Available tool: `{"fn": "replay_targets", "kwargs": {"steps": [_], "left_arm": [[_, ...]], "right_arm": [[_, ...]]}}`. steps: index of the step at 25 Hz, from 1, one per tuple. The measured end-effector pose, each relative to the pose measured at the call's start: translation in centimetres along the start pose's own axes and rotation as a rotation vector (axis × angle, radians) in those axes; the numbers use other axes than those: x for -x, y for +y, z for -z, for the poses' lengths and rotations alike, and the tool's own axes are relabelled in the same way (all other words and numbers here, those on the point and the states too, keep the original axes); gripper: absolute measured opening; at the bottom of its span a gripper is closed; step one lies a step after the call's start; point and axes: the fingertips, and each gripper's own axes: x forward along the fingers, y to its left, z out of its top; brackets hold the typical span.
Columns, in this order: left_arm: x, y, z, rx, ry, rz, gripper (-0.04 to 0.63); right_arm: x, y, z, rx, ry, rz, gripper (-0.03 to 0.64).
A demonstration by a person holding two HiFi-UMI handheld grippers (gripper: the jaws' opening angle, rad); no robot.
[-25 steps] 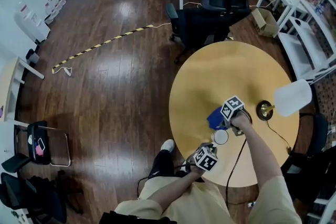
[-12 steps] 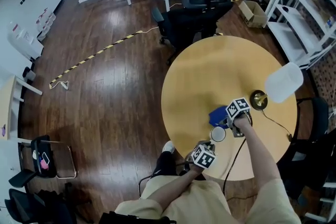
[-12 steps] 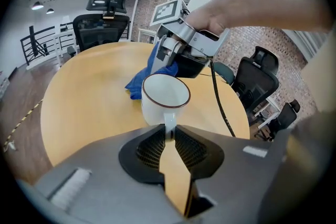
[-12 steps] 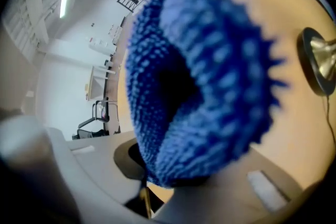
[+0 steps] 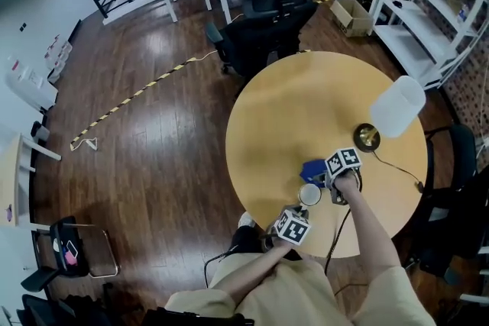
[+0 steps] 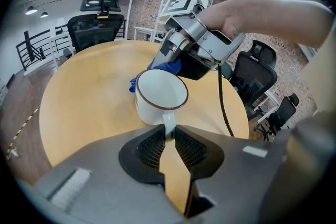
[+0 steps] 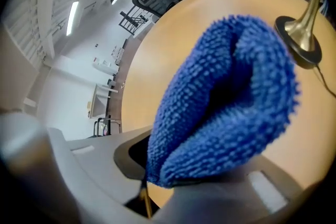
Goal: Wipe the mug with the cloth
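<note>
Rolled at the wrist since a second ago, the right claw (image 6: pixel 165 58) points steeply down, clenched on the blue cloth (image 7: pixel 226 97) just beside the mug (image 6: pixel 160 97) at its 12 o'clock. The left claw (image 6: pixel 168 136) pinches the mug's handle from 7 o'clock, near the bench's (image 6: pixel 84 92) 6 o'clock edge.

Beige shirt (image 5: pixel 281 292), grey left tool (image 6: pixel 168 132), right tool (image 7: pixel 150 186), black-and-white marker cubes (image 5: pixel 343 161)

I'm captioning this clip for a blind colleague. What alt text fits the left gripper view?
The left hand-held gripper pinches the handle of a white mug on a round wooden table, while the right hand-held gripper holds a blue cloth just behind the mug.
</note>
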Motion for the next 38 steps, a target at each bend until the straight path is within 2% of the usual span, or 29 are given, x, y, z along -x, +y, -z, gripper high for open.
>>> {"fn": "replay_targets", "kwargs": {"steps": [4,10,14,21,24,31,38], "left_arm": [[0.1,-0.2,-0.1,0.015,0.001,0.010,0.048],[-0.1,-0.6,0.1,0.006,0.010,0.030,0.048],[-1.0,-1.0,1.4,0.038,0.038,0.072,0.046],[-1.2,-1.4,1.6,0.067,0.040,0.102,0.046],[-1.3,-1.6,0.8,0.092,0.017,0.124,0.046],[-1.2,-1.7,0.7,0.134,0.022,0.145,0.044],[-1.2,-1.4,0.2,0.229,0.008,0.192,0.044]], "right_arm": [[0.2,-0.2,0.3,-0.039,-0.050,-0.046,0.061],[0.3,0.5,0.6,-0.028,-0.092,-0.056,0.061],[0.2,1.2,0.6,-0.025,-0.114,-0.072,0.061],[0.2,1.2,0.7,-0.024,-0.138,-0.081,0.061],[0.4,1.0,0.6,-0.032,-0.156,-0.080,0.061],[0.4,0.9,0.7,-0.039,-0.187,-0.080,0.061],[0.7,0.8,1.4,-0.046,-0.215,-0.055,0.060]]}}
